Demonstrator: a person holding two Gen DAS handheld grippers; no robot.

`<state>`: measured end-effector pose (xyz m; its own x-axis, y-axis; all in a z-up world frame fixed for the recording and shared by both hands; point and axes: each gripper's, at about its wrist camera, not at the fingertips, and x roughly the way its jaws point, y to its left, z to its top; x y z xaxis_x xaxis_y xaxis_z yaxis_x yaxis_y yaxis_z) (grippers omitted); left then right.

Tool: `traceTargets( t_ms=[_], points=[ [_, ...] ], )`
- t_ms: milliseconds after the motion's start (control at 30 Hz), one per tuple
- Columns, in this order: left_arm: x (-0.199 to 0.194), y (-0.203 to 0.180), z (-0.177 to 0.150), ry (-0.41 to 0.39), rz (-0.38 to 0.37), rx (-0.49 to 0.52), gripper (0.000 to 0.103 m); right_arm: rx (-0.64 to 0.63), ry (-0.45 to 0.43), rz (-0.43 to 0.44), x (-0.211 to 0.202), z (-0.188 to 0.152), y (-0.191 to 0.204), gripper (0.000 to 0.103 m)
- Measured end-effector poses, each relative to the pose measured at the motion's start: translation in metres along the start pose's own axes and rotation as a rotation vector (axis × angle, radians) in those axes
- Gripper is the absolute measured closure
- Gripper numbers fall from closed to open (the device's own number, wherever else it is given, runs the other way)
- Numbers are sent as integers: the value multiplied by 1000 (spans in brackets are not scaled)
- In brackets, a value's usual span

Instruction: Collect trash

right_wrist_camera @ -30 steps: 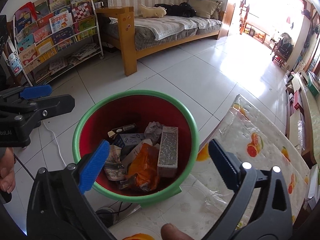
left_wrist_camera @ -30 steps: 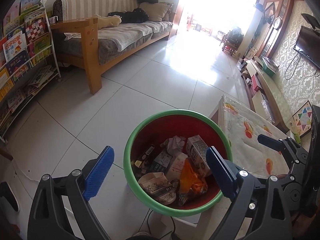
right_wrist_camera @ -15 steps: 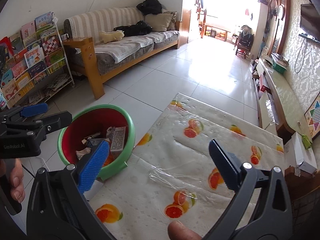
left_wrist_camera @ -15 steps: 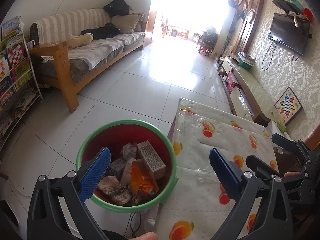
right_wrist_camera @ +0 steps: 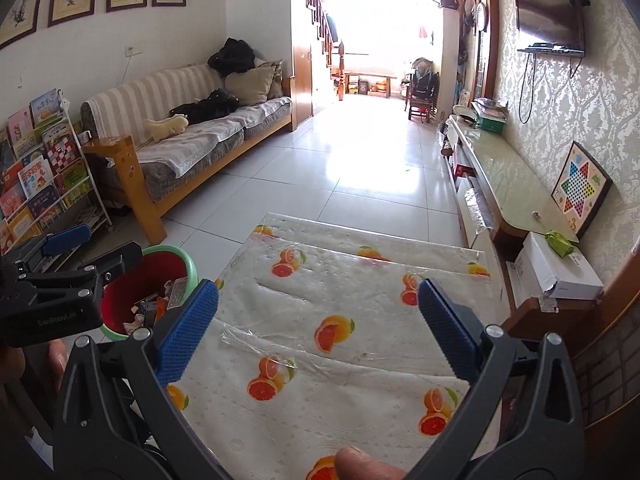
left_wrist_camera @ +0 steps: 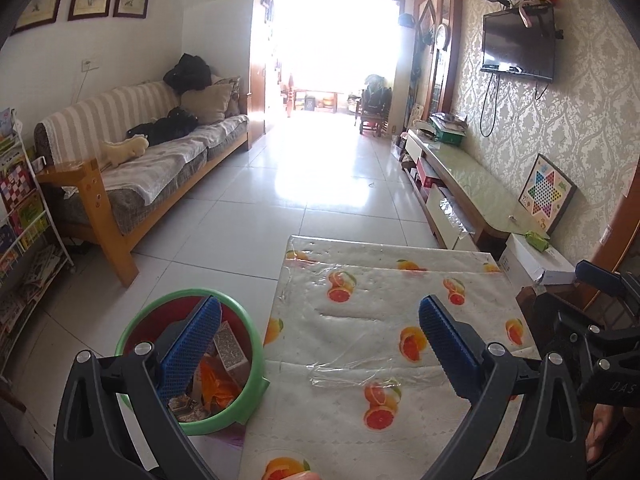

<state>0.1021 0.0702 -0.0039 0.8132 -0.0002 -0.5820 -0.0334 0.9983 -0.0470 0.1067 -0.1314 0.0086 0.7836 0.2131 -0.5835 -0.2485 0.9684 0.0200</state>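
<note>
Bin [left_wrist_camera: 256, 364]: green rim, red inside, lower left of left wrist view, on floor just beside table [left_wrist_camera: 384, 292]
Trash [left_wrist_camera: 224, 364]: cartons and orange wrapper piled inside bin
Left gripper [left_wrist_camera: 318, 344]: jaws wide, nothing held, left pad over bin
Right gripper [right_wrist_camera: 318, 320]: jaws wide, nothing held, above table
Table: fruit-print cloth under clear film, centre of both views
Sofa [left_wrist_camera: 152, 164]: left of frame
</note>
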Motion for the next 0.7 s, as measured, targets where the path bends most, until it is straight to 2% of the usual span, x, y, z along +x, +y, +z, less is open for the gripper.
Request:
traceTargets(
  t_ms=[133, 300, 500, 700],
  points=[
    [-13, -17, 1, -1, 14, 32, 8, 32, -26, -20, -21, -4, -15, 5],
    [-34, -26, -1, -17, -14, 18, 8, 65, -59, -51, -43, -13, -24, 5],
    [-53, -37, -8, -41, 20, 39, 8, 76, -73, -83, -61, -22, -23, 5],
    [-56, -43, -13, -41, 30, 60, 8, 76, -78, -112, -70, -22, -21, 5]
  ],
)
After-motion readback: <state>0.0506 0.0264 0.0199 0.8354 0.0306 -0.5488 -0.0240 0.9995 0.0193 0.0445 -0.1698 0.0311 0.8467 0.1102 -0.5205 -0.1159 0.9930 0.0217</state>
